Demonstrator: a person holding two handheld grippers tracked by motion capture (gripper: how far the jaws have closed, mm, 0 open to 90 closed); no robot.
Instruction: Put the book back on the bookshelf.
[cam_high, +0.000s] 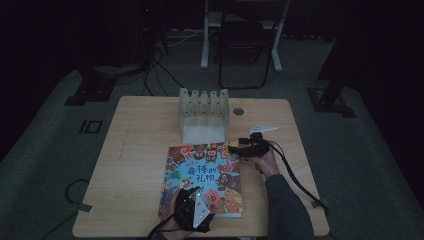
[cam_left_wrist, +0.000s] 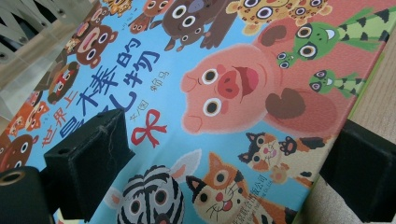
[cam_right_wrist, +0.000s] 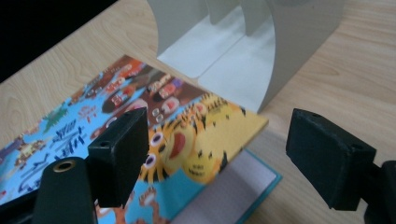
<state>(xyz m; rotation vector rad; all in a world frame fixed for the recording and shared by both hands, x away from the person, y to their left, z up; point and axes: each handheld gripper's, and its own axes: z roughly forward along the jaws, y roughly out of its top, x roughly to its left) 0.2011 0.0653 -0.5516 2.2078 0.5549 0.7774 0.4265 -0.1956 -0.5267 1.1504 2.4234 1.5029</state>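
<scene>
A children's picture book (cam_high: 205, 177) with cartoon animals on its cover lies flat on the wooden table (cam_high: 140, 150). My left gripper (cam_high: 188, 194) rests over the book's near edge. In the left gripper view it (cam_left_wrist: 224, 168) is open, with its jaws spread across the cover (cam_left_wrist: 224, 84). My right gripper (cam_high: 236, 147) is at the book's far right corner, held in a hand. In the right gripper view it (cam_right_wrist: 224, 156) is open, and the cover's corner (cam_right_wrist: 205, 135) is raised off the page (cam_right_wrist: 233, 191) beneath, lying between the jaws with no pad touching it.
A clear slotted rack (cam_high: 204, 115) stands just behind the book, also close ahead of the right gripper as the rack (cam_right_wrist: 289, 51). A small white object (cam_high: 263, 128) and a round hole (cam_high: 238, 111) are at the table's back right. A chair (cam_high: 245, 45) stands beyond the table.
</scene>
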